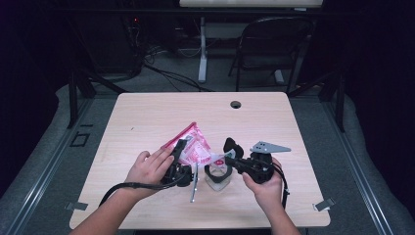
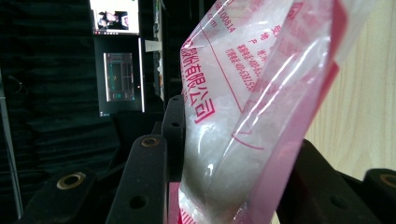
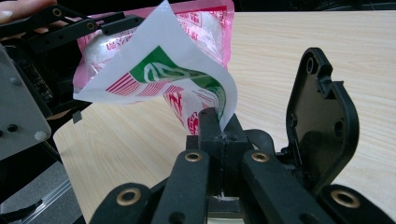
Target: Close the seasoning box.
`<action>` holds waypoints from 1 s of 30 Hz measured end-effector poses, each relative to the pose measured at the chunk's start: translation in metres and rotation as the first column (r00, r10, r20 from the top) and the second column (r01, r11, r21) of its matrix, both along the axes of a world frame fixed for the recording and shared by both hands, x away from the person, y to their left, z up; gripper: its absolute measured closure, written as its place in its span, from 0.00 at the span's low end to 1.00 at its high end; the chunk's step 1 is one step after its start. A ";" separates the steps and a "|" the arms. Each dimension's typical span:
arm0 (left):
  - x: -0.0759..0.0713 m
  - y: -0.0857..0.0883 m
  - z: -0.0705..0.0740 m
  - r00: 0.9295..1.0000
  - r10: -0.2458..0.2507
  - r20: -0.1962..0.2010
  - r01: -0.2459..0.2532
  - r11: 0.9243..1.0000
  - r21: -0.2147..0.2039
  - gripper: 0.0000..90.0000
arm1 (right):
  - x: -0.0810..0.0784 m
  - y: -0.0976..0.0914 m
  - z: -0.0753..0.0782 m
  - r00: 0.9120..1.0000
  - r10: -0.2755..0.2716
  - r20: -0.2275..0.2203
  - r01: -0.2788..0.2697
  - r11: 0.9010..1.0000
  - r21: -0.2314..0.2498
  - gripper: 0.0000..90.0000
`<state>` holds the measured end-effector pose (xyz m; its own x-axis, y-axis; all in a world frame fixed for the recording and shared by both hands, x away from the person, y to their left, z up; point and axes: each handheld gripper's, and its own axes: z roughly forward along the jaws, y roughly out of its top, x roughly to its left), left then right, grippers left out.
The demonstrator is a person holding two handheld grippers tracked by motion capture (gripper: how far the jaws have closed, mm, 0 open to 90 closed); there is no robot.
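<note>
A pink, red-printed clear plastic bag (image 1: 193, 142) is lifted off the middle of the wooden table (image 1: 147, 117). My left gripper (image 1: 182, 147) is shut on it. In the left gripper view the bag (image 2: 243, 93) bulges with something white between the two black jaws. My right gripper (image 1: 226, 160) is to the right of the bag. Its jaws (image 3: 219, 128) are shut on the lower edge of a white leaflet (image 3: 159, 70) with green and red print. The leaflet curls up in front of the bag (image 3: 205, 23). I cannot tell whether its far end is inside the bag.
A black-rimmed clear object (image 1: 218, 177) lies on the table between the two hands. A cable hole (image 1: 236, 104) sits near the table's far edge. A folding chair (image 1: 274, 44) and a desk leg (image 1: 202, 54) stand beyond the table. Lit screens (image 2: 114, 16) glow in the dark room.
</note>
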<state>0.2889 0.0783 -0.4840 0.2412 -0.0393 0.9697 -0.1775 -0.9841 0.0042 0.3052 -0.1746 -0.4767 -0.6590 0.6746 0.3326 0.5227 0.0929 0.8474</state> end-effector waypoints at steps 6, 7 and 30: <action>0.000 -0.001 -0.002 1.000 -0.003 0.008 0.003 1.000 0.005 0.75 | 0.001 0.001 -0.004 1.000 -0.001 -0.010 0.001 1.000 -0.006 1.00; 0.000 -0.001 -0.003 1.000 0.000 0.001 0.000 1.000 0.004 0.75 | 0.001 0.001 -0.004 1.000 -0.004 -0.012 0.004 1.000 -0.008 1.00; -0.001 -0.001 -0.002 1.000 -0.006 0.002 0.006 1.000 0.005 0.75 | 0.002 0.002 -0.007 1.000 -0.002 -0.014 0.002 1.000 -0.022 1.00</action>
<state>0.2881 0.0769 -0.4863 0.2386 -0.0453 0.9701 -0.1832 -0.9831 -0.0009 0.3074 -0.1729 -0.4836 -0.6533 0.6830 0.3266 0.5344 0.1104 0.8380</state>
